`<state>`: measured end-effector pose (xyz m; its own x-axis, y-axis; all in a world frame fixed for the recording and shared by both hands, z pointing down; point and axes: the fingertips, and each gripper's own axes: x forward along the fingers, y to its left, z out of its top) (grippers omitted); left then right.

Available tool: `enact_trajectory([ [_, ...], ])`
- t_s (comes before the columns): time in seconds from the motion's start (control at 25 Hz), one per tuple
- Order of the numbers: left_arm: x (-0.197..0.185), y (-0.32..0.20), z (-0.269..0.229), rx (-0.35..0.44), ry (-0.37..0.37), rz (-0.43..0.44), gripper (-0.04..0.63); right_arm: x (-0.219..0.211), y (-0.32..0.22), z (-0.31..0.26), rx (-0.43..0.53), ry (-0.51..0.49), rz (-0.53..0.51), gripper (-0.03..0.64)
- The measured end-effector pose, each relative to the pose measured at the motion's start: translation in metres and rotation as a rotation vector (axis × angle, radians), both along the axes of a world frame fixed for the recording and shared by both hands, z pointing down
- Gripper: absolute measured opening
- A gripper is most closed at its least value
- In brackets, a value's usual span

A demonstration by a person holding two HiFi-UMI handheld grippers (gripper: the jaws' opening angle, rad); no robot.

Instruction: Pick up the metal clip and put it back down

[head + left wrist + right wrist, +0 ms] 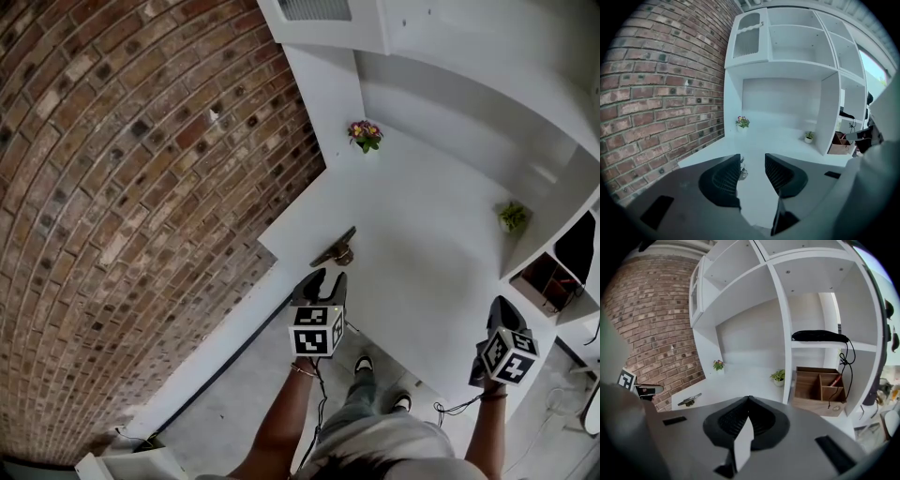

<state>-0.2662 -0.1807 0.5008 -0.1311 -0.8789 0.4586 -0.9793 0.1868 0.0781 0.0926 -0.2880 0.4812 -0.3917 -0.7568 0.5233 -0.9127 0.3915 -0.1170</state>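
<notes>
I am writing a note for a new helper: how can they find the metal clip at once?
Start at the white desk that meets the brick wall. Near its front left edge, ahead of the open left gripper, lies the metal clip. It is the only low, dark thing there; the flower pot and the green plant stand farther back.

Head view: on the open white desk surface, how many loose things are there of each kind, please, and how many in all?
Potted plants: 2 (flowering plant, green plant)
Metal clip: 1
Total: 3
</notes>
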Motion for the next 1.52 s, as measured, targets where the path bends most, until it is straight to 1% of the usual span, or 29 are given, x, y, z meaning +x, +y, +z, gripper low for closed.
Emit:
enact_trajectory([
  [0.2, -0.004, -0.015, 0.018, -0.052, -0.003, 0.076, 0.163, -0.004, -0.004, 0.003, -0.003, 0.032, 0.026, 0.002],
  [0.32, -0.01, -0.022, 0.027, -0.081, -0.041, 0.118, 0.163, -0.007, -0.005, 0.005, -0.005, 0.051, 0.041, 0.002],
  [0.44, -0.018, -0.03, 0.037, -0.114, -0.061, 0.155, 0.163, -0.013, -0.008, 0.007, -0.013, 0.062, 0.059, 0.002],
  [0.76, -0.031, -0.046, 0.066, -0.218, -0.145, 0.275, 0.163, -0.032, -0.015, 0.026, -0.045, 0.088, 0.092, 0.002],
  [1.0, -0.033, -0.06, 0.086, -0.289, -0.24, 0.383, 0.163, -0.045, -0.016, 0.039, -0.078, 0.103, 0.122, 0.0],
  [1.2, -0.032, -0.068, 0.104, -0.344, -0.324, 0.456, 0.163, -0.05, -0.013, 0.051, -0.109, 0.1, 0.146, 0.002],
  [1.4, -0.032, -0.075, 0.121, -0.396, -0.355, 0.5, 0.161, -0.051, -0.007, 0.058, -0.125, 0.117, 0.155, 0.002],
  [1.52, -0.033, -0.079, 0.133, -0.435, -0.416, 0.522, 0.161, -0.047, -0.003, 0.062, -0.133, 0.128, 0.171, 0.002],
])
